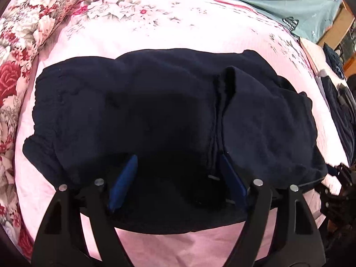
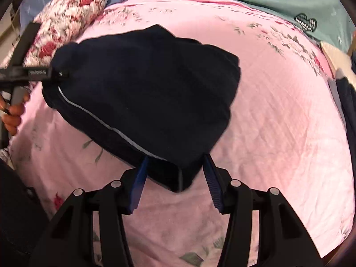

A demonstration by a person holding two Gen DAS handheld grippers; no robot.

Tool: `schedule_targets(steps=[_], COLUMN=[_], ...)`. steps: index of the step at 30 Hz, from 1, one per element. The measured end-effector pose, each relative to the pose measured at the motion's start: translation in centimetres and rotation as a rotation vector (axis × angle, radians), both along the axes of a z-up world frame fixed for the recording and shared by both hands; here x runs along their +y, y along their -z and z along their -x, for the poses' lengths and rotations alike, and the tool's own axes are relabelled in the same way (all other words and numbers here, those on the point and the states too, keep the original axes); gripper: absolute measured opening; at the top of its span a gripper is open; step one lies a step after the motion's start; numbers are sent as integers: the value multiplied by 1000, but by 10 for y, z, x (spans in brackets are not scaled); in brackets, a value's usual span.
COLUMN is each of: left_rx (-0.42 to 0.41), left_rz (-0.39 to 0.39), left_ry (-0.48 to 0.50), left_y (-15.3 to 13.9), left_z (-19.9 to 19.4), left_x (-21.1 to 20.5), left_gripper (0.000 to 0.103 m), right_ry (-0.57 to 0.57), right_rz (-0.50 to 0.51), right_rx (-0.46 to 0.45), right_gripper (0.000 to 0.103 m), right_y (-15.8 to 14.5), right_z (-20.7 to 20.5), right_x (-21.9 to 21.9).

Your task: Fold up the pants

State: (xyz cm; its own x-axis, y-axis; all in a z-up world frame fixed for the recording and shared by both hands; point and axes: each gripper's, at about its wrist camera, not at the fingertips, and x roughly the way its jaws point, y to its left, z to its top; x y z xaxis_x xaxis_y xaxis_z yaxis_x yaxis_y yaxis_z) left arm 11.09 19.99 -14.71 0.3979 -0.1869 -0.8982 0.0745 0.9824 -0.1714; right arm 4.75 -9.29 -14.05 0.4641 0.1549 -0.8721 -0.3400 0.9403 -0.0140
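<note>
Dark navy pants (image 1: 155, 111) lie folded into a thick bundle on a pink floral bedsheet (image 1: 166, 26). In the left wrist view my left gripper (image 1: 175, 158) is open, its blue pads astride the near edge of the bundle, with a fabric fold standing against the right pad. In the right wrist view my right gripper (image 2: 175, 158) is open around the near corner of the pants (image 2: 144, 93), which show a thin pale stripe. The left gripper (image 2: 53, 74) shows there at the pants' far left end.
A red-and-white floral pillow (image 1: 26, 44) lies on the left. A teal blanket (image 1: 278, 2) runs along the back. Other dark clothes (image 1: 340, 111) lie at the right edge of the bed. A hand (image 2: 13, 111) shows at the left.
</note>
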Motion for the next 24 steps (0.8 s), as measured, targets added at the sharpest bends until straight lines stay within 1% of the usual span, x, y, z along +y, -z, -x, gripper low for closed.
schedule_targets(steps=[4, 5, 6, 7, 8, 10, 12, 13, 14, 16, 17, 18, 19, 20, 21, 22, 23, 24], left_rx=[3, 5, 6, 8, 9, 8, 9, 6, -4, -3, -14, -15, -11, -7, -7, -8, -8, -14], left_rz=[-7, -10, -13, -14, -21, -21, -36, -48, -66, -82, -89, -85, -76, -65, -56, -49, -42, -38], left_ry=[16, 17, 19, 25, 33, 59, 85, 94, 107, 129, 133, 131, 127, 120, 110, 99, 92, 76], left_y=[3, 4, 4, 4, 3, 2, 5, 6, 8, 13, 12, 11, 10, 9, 8, 7, 5, 2], left_z=[-3, -3, -4, -4, -3, 0, 5, 6, 8, 9, 10, 10, 8, 7, 6, 6, 6, 7], left_x=[-1, -1, -2, -4, -7, -13, -21, -24, -28, -31, -32, -31, -30, -27, -23, -20, -16, -11], left_gripper=[80, 80, 81, 82, 82, 82, 83, 84, 86, 88, 88, 88, 88, 88, 88, 88, 88, 88], right_ry=[47, 53, 60, 77, 121, 188, 227, 249, 294, 426, 554, 610, 635, 636, 610, 568, 513, 464], right_rz=[88, 116, 121, 130, 146, 89, 66, 51, -3, -182, -418, -543, -608, -611, -545, -456, -330, -241], right_rx=[-73, -100, -107, -113, -125, -147, -179, -179, -151, -48, 5, 34, 61, 78, 67, 44, 19, 11], right_gripper=[52, 48, 44, 28, 9, 9, 9, 9, 9, 9, 11, 12, 15, 19, 22, 31, 39, 42], right_y=[4, 5, 5, 5, 2, -9, -19, -19, -14, 8, 25, 29, 31, 26, 18, 8, -5, -13], right_z=[-8, -8, -8, -10, -10, -6, 6, 11, 13, 15, 18, 19, 18, 18, 18, 19, 22, 25], right_x=[15, 19, 19, 19, 12, -6, -14, -18, -27, -53, -82, -96, -103, -104, -99, -91, -80, -71])
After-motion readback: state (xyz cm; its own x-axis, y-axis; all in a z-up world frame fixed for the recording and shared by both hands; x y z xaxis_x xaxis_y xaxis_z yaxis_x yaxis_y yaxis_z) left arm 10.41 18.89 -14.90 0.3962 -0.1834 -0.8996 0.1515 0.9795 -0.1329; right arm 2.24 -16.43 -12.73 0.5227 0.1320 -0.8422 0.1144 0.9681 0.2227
